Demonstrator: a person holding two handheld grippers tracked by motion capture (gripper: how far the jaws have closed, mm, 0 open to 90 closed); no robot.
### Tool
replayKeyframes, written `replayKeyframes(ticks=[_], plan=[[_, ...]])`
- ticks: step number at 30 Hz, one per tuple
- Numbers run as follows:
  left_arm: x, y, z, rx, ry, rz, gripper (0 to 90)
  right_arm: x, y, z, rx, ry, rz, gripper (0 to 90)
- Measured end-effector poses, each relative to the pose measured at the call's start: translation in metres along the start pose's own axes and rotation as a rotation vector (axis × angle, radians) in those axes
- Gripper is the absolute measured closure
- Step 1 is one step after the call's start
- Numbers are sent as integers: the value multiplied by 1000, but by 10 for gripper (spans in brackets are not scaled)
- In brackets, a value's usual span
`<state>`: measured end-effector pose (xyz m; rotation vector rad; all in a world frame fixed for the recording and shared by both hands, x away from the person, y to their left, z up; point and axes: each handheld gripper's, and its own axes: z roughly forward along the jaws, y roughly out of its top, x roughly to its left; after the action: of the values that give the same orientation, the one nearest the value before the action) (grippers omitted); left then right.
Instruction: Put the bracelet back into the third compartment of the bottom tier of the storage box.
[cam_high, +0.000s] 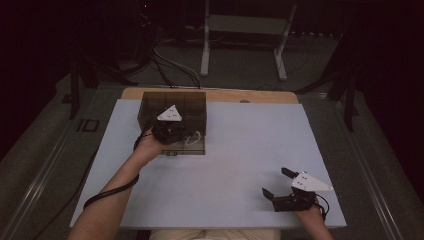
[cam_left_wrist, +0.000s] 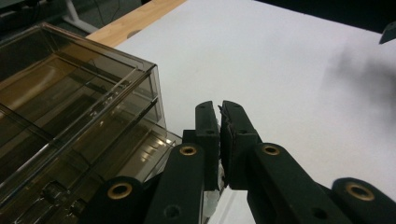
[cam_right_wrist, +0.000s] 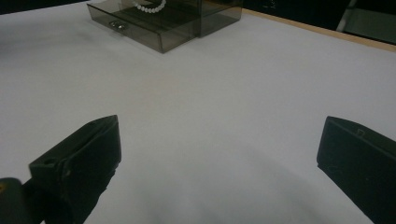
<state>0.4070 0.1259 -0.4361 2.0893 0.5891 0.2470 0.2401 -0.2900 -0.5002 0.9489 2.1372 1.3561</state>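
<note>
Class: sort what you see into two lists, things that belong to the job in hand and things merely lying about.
In the job:
- smoky drawer box
- open drawer
- white bead bracelet
- left gripper

Lying about:
- right gripper, idle
- white frame
- floor cables

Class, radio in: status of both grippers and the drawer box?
Left gripper shut, beside drawer box. Right gripper open, idle. Drawer open, beads inside. Nothing blocking.

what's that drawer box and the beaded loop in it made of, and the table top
The drawer box looks like smoky, glossy clear plastic: you see through its walls and its edges catch glints. The beaded loop in the open drawer seems made of small white pearl-like beads, possibly plastic; too small to tell. The table top has a matt white sheet, maybe laminate or board, over a pale wood edge.
</note>
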Motion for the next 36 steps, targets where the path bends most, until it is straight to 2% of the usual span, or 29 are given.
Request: replayKeyframes(ticks=[6, 12, 17, 18, 20, 22, 25, 26, 31, 34, 36], plan=[[2, -6, 7, 3, -1, -10, 880, 0, 0, 0, 0, 0, -1, 0], [2, -14, 16, 2, -4, -41, 879, 0, 0, 0, -1, 0, 1, 0], [2, -20, 22, 5, 2, -33, 879, 0, 0, 0, 0, -1, -1, 0], [5, -24, 25, -3, -4, -59, 879, 0, 0, 0, 1, -1, -2, 0], [6, -28, 28, 11, 4, -56, 879, 0, 0, 0, 2, -2, -3, 0], [9, -31, 31, 12, 0, -75, 879, 0, 0, -1, 0, -1, -1, 0], [10, -33, 34, 24, 19, -74, 879, 0, 0, -1, 2, -2, -2, 0], [11, -35, 37, 54, 49, -63, 878, 0, 0, 0, 4, -1, -4, 0], [14, -38, 41, 83, 50, -79, 877, 0, -1, 0, 11, -1, -9, 0], [12, -39, 44, 110, 36, -63, 877, 1, -1, 0, 10, -1, -12, 0], [9, -39, 47, 137, 52, -39, 876, 1, -1, 0, 10, -2, -12, 0]])
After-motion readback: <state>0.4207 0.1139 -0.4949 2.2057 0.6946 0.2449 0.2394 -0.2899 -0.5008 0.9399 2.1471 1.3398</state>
